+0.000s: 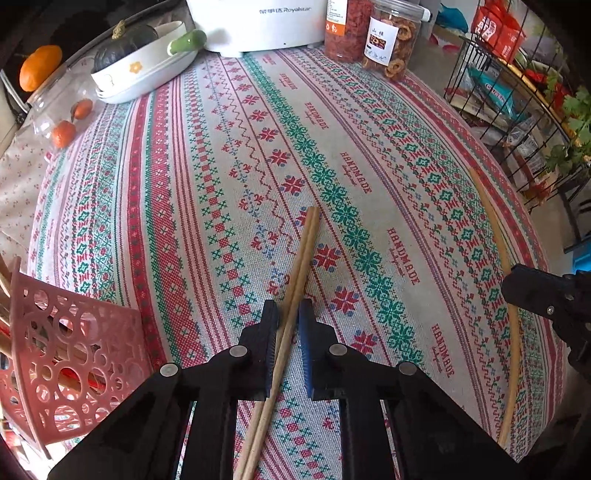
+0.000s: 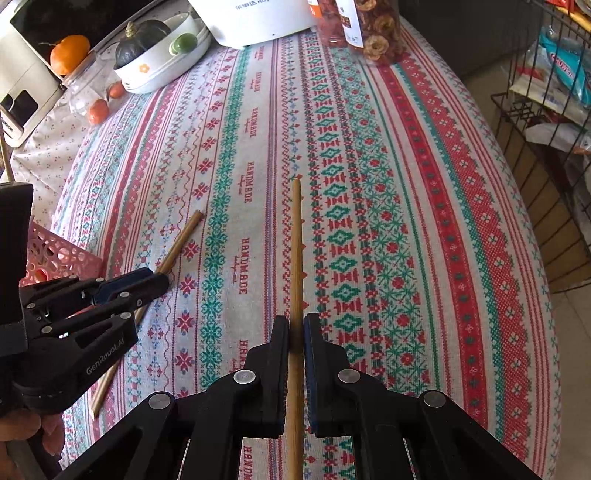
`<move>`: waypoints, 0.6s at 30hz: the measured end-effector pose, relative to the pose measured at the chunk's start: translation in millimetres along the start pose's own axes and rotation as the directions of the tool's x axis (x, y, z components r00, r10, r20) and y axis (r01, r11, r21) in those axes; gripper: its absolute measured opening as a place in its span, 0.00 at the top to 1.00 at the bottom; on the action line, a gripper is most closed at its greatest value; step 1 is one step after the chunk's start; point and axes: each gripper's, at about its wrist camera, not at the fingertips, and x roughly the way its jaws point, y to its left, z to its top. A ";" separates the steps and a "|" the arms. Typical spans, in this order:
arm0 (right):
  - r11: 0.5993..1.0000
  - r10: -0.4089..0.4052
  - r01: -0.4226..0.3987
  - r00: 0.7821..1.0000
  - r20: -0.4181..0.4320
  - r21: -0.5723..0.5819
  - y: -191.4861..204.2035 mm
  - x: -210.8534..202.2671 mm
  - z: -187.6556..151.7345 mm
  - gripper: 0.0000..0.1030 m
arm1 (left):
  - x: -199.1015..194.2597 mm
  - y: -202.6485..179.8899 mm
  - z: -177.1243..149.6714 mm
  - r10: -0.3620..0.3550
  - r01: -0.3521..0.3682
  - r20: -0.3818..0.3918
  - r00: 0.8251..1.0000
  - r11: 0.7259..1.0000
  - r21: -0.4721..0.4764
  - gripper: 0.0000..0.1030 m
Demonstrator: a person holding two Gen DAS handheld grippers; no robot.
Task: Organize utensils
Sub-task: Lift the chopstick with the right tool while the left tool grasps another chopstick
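Note:
A pair of wooden chopsticks (image 1: 301, 258) lies on the patterned tablecloth between the fingers of my left gripper (image 1: 288, 314). There is a gap on the right side, so the jaws stand open around the pair. The pair and my left gripper also show in the right wrist view (image 2: 181, 240) (image 2: 155, 280). A single chopstick (image 2: 295, 258) runs between the fingers of my right gripper (image 2: 295, 325), whose jaws stand narrow and close around it. That chopstick (image 1: 498, 236) and my right gripper (image 1: 539, 295) show at the right of the left wrist view.
A pink perforated basket (image 1: 70, 354) holding several chopsticks stands at the left. At the back are a white bowl (image 1: 147, 70) with a squash, a glass jar (image 1: 62, 107) with oranges, a white appliance (image 1: 258, 22) and snack jars (image 1: 391, 40). A wire rack (image 1: 517, 103) stands right of the table.

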 end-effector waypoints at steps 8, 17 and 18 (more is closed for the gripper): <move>1.000 0.003 -0.003 0.999 0.043 0.002 9.5 -15.3 -7.0 0.94 | -29.9 -4.3 -29.9 -0.021 0.020 0.050 0.999 1.000 0.019 0.91; 0.999 0.007 -0.002 0.988 0.154 -0.035 29.7 -52.1 -14.7 0.94 | -115.4 12.8 -78.7 -0.107 0.098 0.258 0.960 0.994 0.048 0.91; 0.999 0.007 0.001 0.986 0.168 -0.042 32.9 -56.2 -16.0 0.94 | -122.8 15.5 -83.7 -0.111 0.103 0.280 0.954 0.994 0.045 0.91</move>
